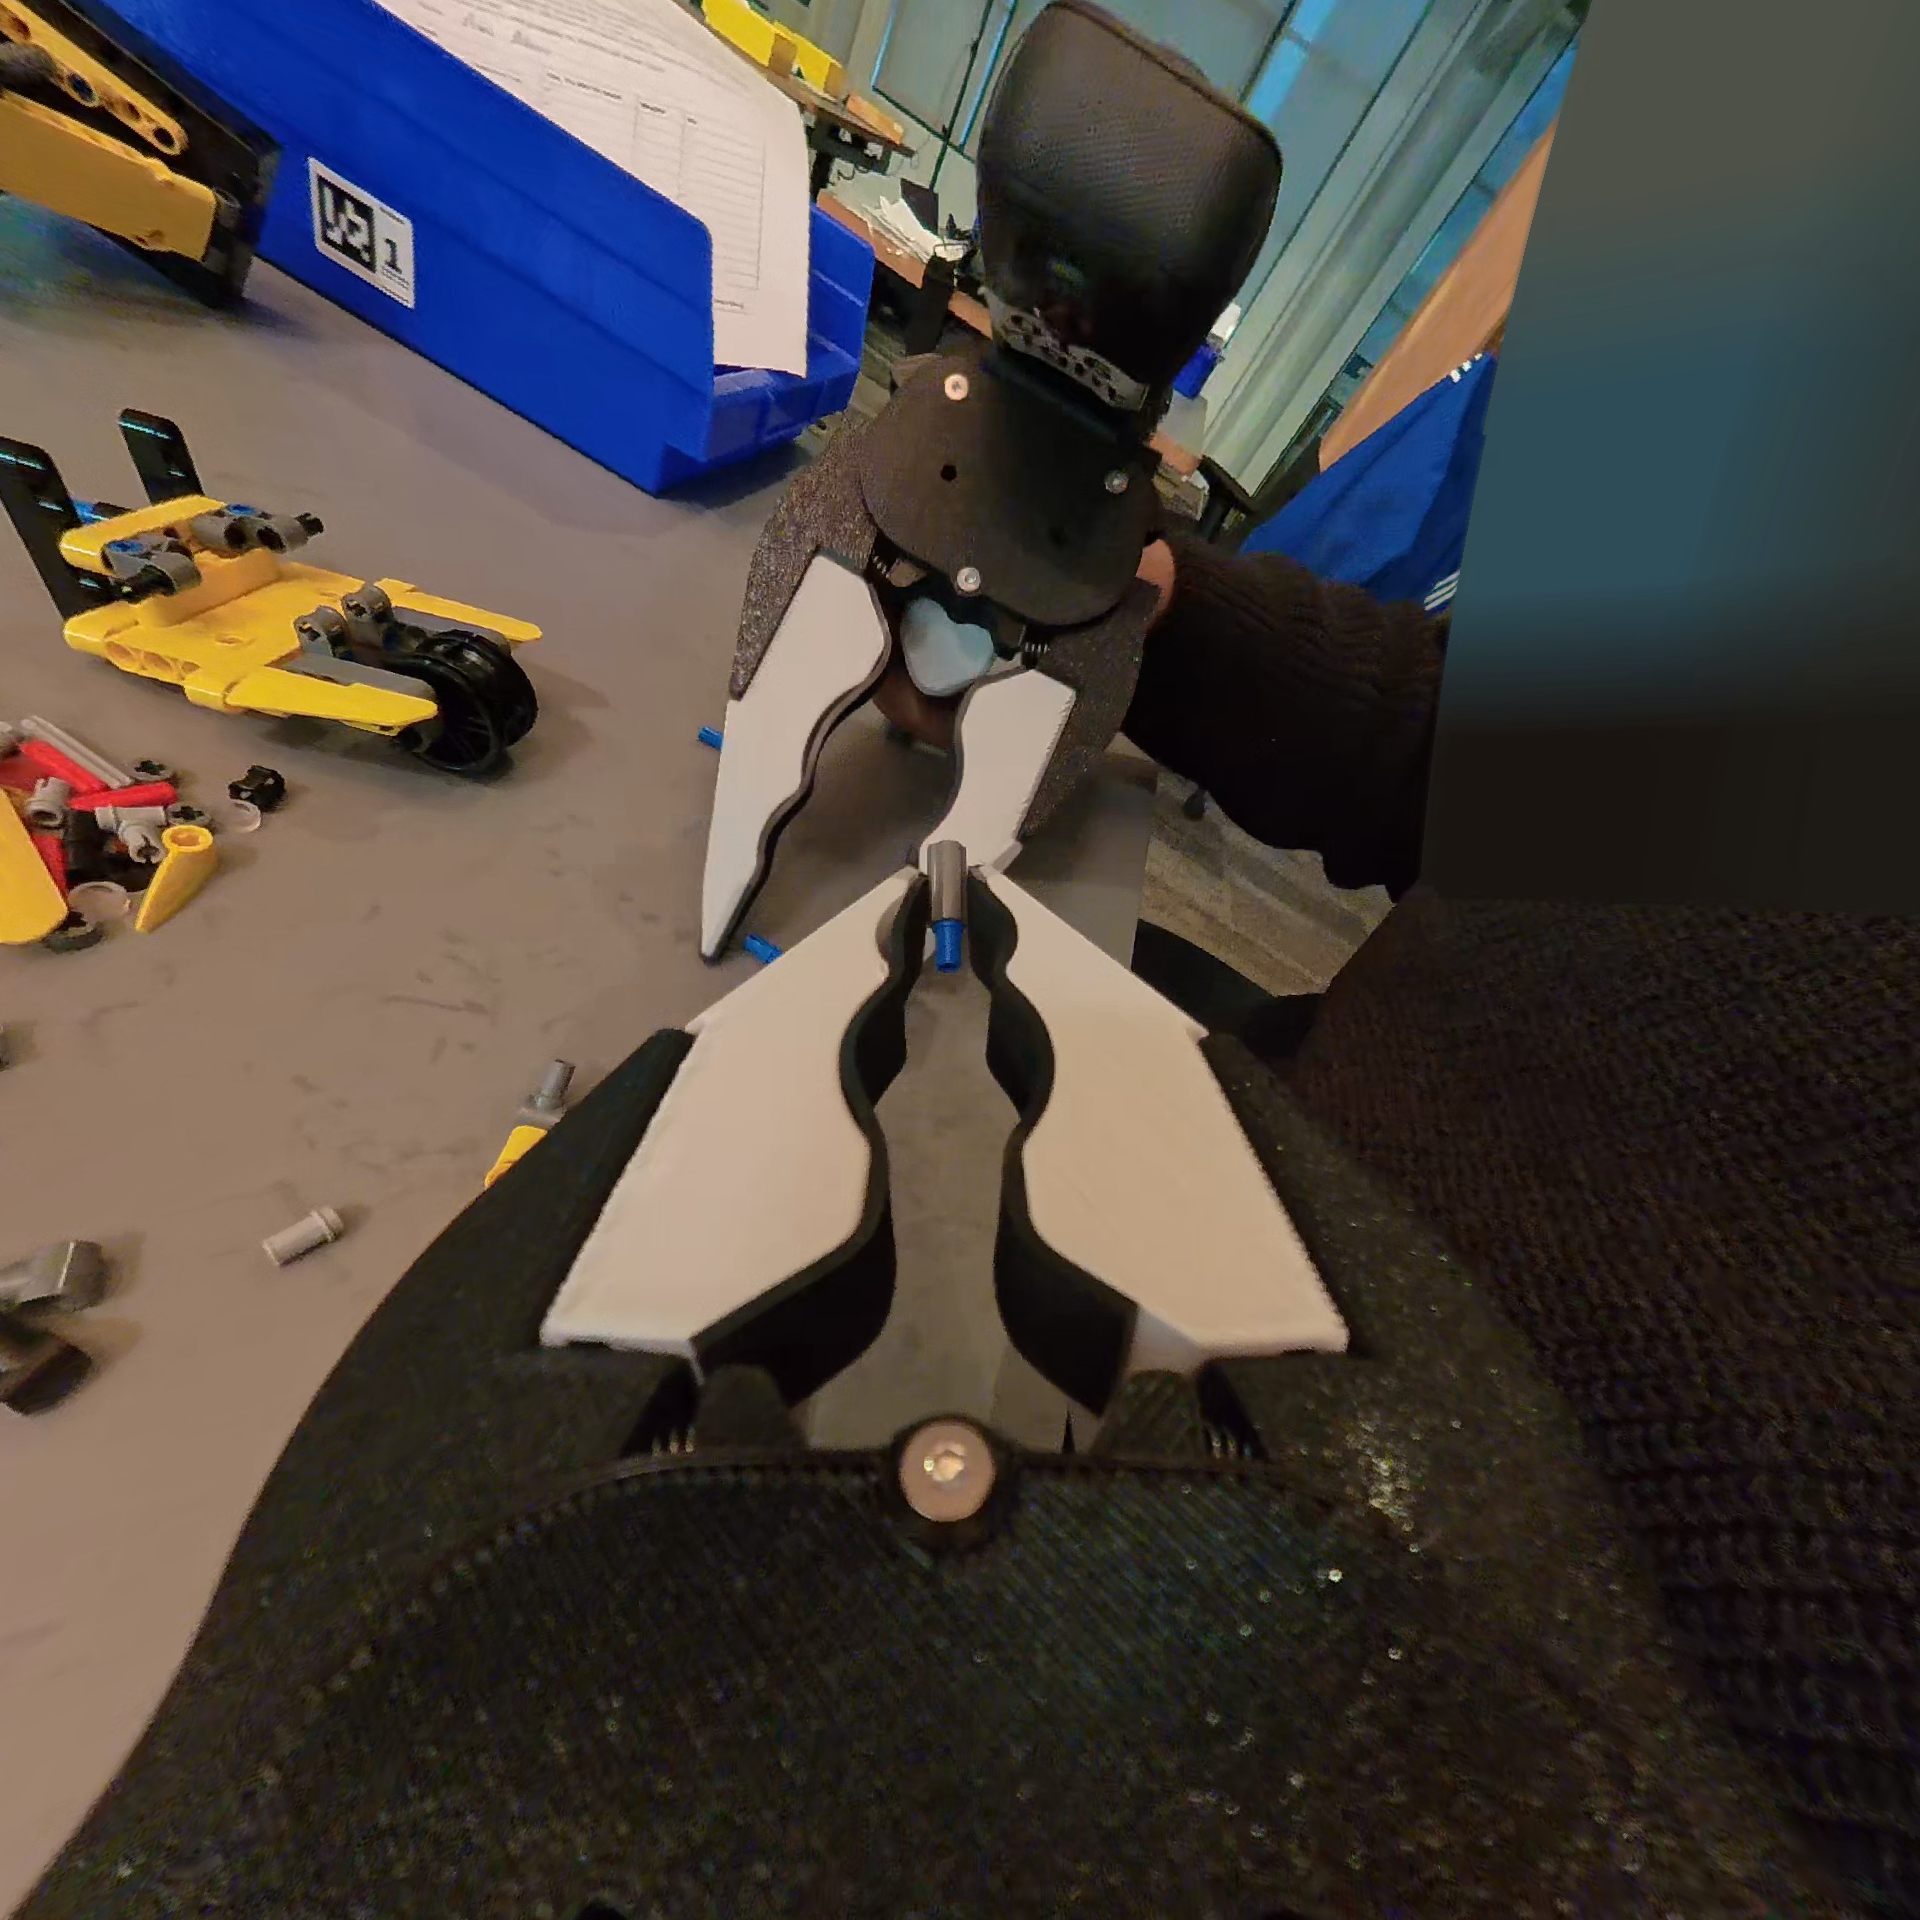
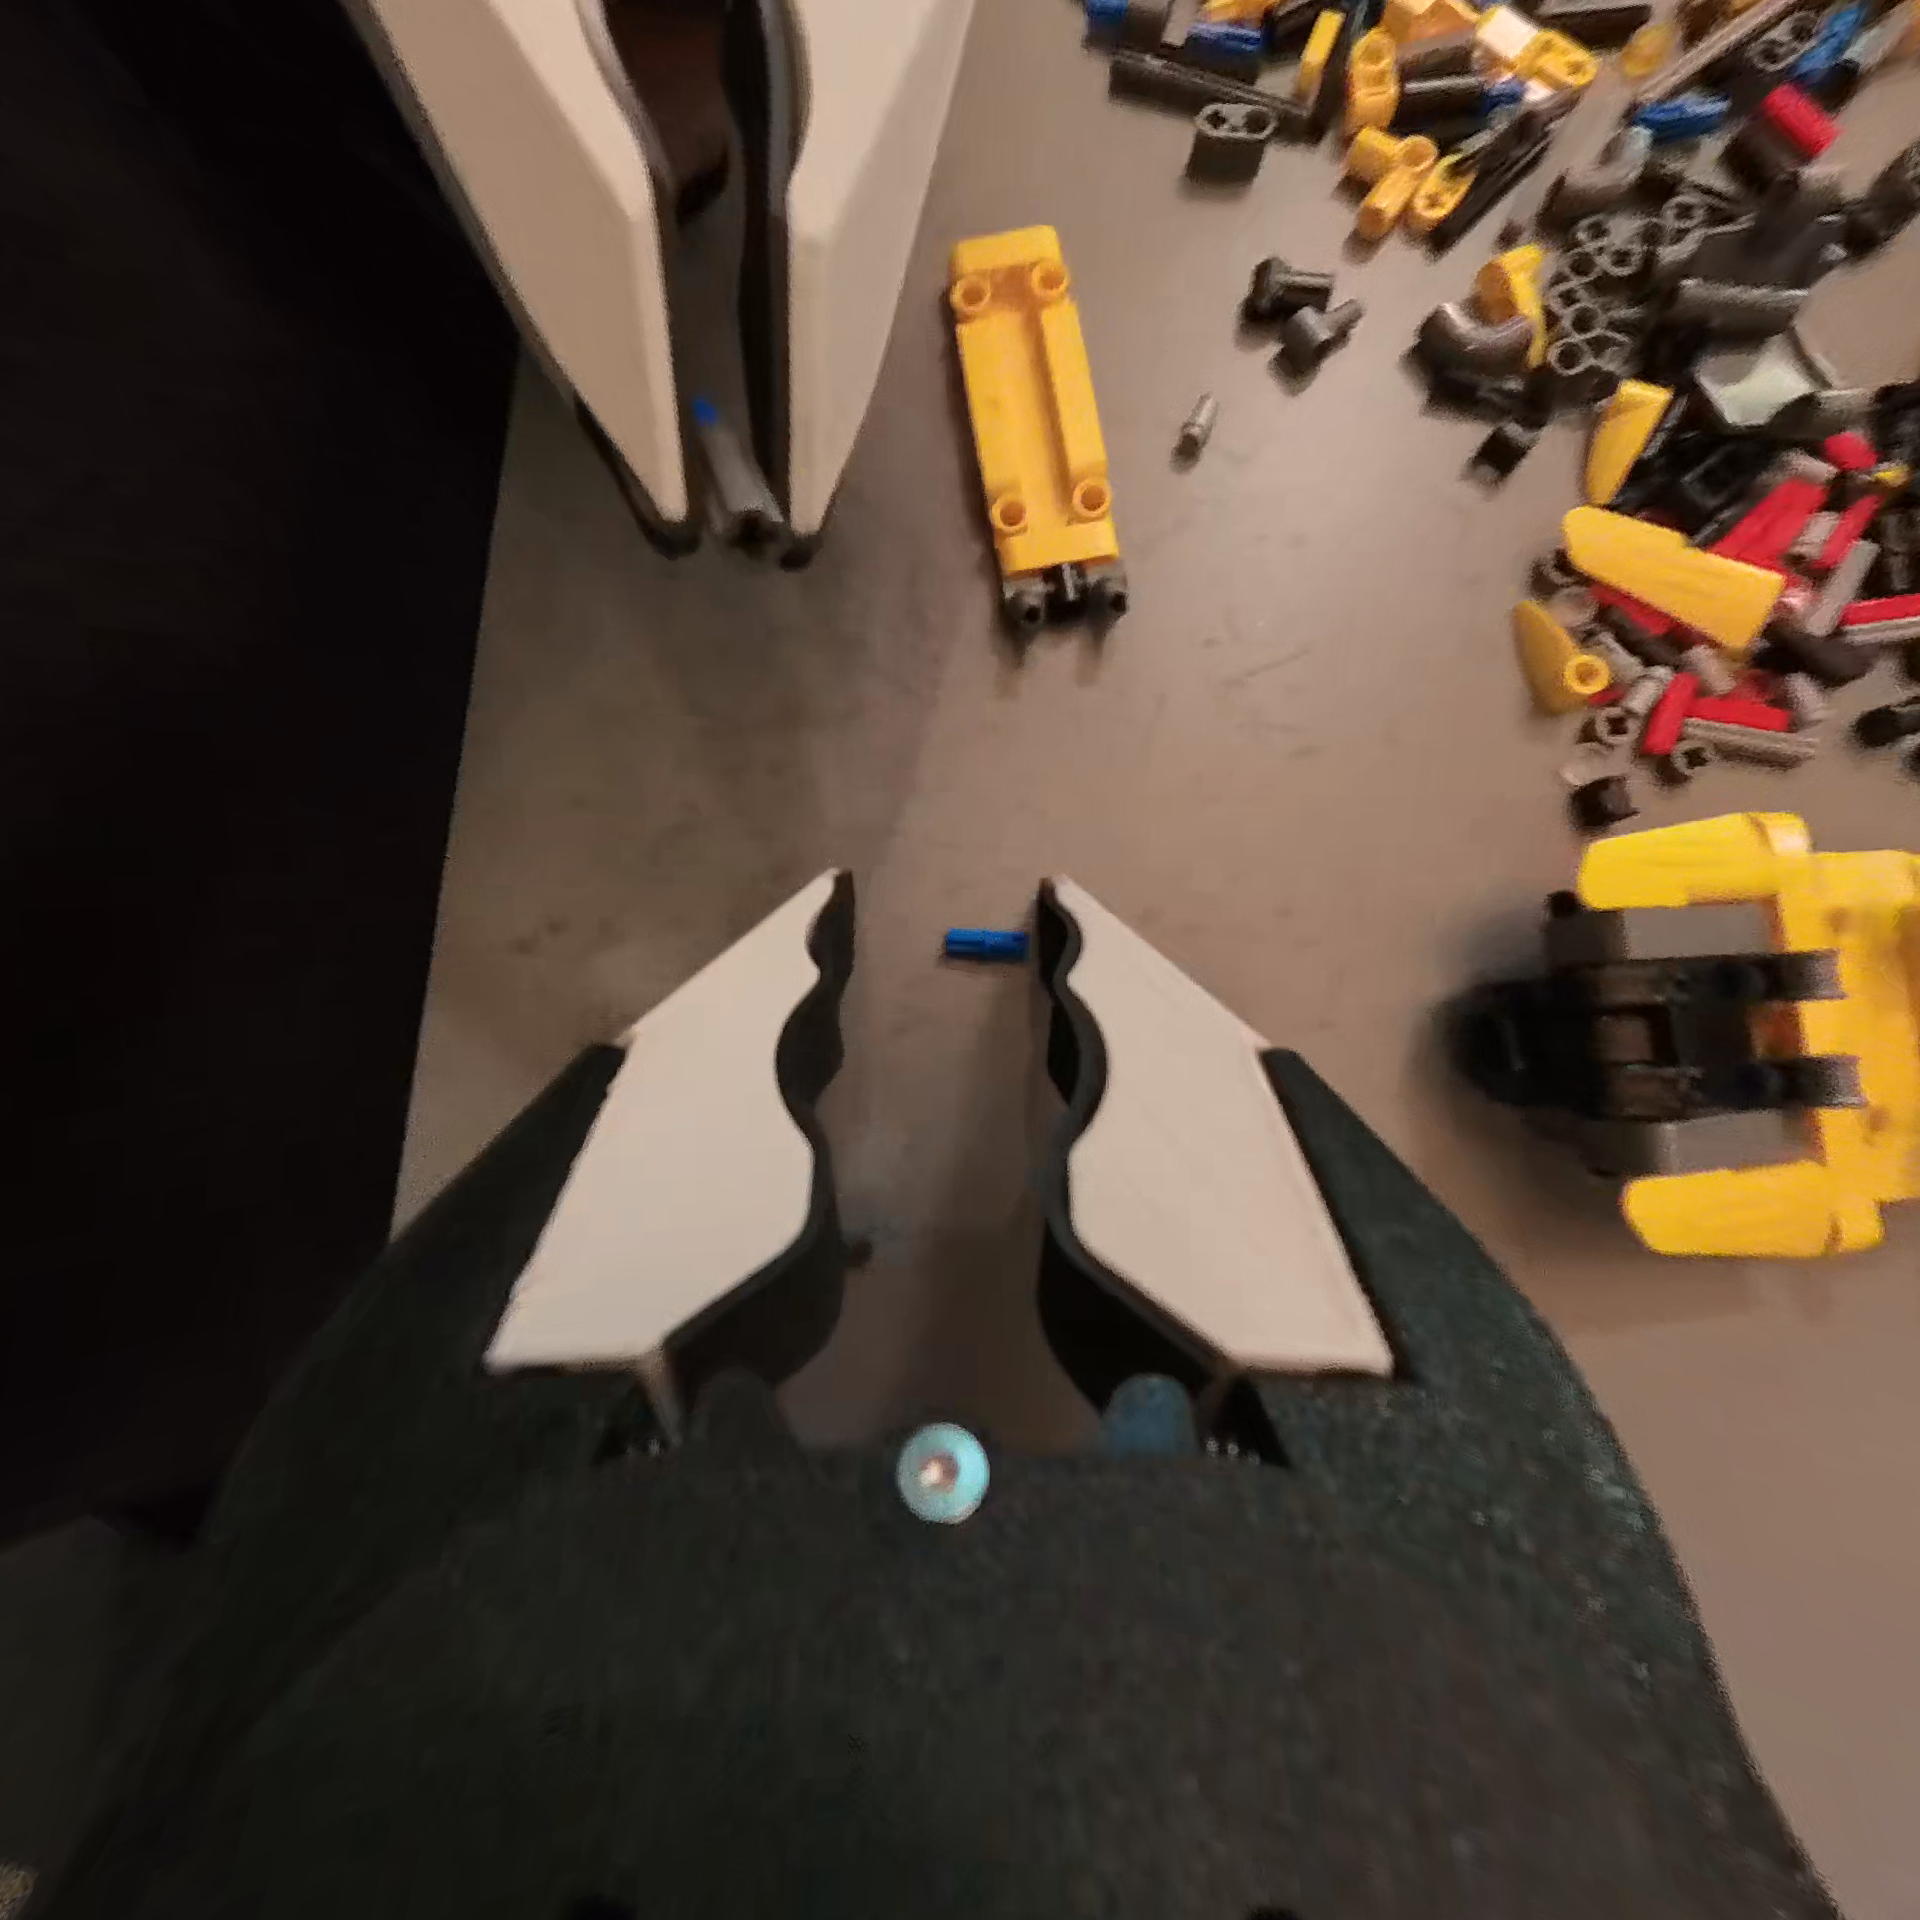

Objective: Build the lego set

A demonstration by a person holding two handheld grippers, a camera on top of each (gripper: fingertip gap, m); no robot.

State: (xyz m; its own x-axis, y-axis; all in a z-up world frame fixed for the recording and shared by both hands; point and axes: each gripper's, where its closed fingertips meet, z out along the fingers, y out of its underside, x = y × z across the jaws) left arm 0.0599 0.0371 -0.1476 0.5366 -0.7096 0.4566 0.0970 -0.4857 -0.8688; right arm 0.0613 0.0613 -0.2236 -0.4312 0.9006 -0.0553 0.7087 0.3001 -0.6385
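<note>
My left gripper [image 1: 945,883] is shut on a small grey connector with a blue pin [image 1: 945,930] stuck in it, held at the fingertips above the grey table [image 1: 416,987]. It also shows at the top left of the right wrist view [image 2: 736,532], with the grey connector [image 2: 727,468] pinched between its fingers. My right gripper [image 2: 945,888] is open and hangs low over the table. A loose blue pin [image 2: 985,942] lies between its fingertips, close to the right one. In the left wrist view the right gripper [image 1: 857,904] faces mine, tips almost touching.
A flat yellow panel [image 2: 1039,405] lies beyond the right gripper. A pile of yellow, red and black building parts [image 2: 1714,364] and a part-built yellow model [image 2: 1745,1039] lie to the right. A blue bin [image 1: 520,260] holding a paper sheet stands at the back. The table edge [image 1: 1143,831] is close. My hands' fingertips stand some 8 cm from each other.
</note>
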